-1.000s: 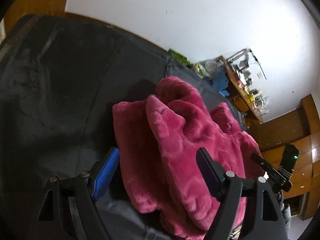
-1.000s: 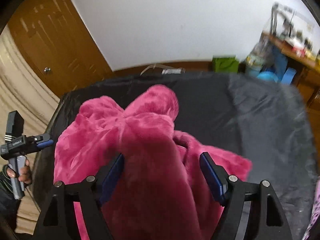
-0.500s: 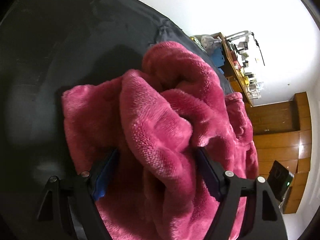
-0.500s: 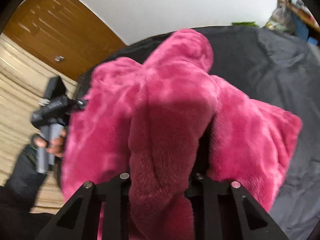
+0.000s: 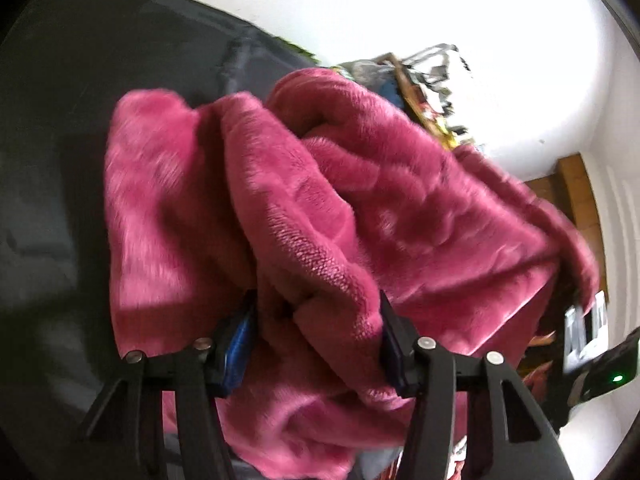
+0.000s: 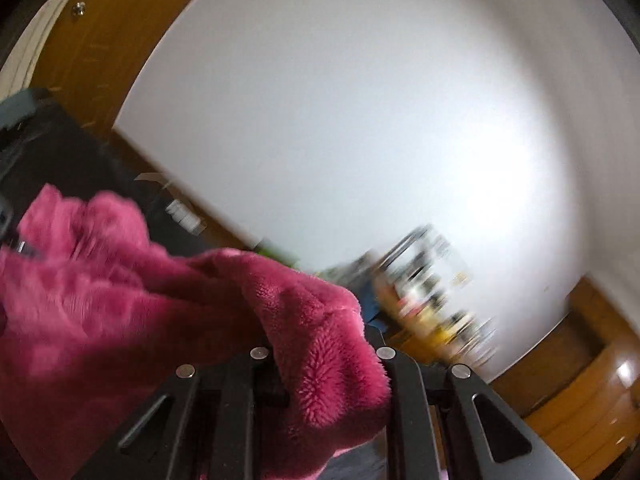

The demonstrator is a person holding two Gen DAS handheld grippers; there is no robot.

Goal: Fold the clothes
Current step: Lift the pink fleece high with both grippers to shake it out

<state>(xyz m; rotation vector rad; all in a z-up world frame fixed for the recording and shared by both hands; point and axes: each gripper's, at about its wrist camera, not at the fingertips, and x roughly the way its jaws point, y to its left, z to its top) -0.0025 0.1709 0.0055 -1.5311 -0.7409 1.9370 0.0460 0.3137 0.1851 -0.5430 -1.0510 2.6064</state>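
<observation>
A fluffy pink fleece garment (image 5: 360,200) lies bunched on a dark bed cover (image 5: 60,120). A thick fold of it fills the gap of my left gripper (image 5: 316,340), touching both pads while the jaws are closing. In the right wrist view my right gripper (image 6: 326,364) is shut on another edge of the garment (image 6: 100,300). It holds that edge lifted, with the cloth trailing down to the left. The black body of the right gripper's handle with a green light (image 5: 600,372) shows at the lower right of the left wrist view.
The dark bed cover (image 6: 48,148) reaches a white wall. A cluttered desk (image 5: 432,76) stands at the far right, seen blurred as the desk (image 6: 432,292) in the right wrist view. A wooden door (image 6: 88,52) is at the upper left, and wood flooring (image 6: 600,380) at the right.
My right gripper closed on the garment's fold, then rose and rolled, so its view now faces the wall. My left gripper pushed into the cloth and its jaws narrowed around a fold.
</observation>
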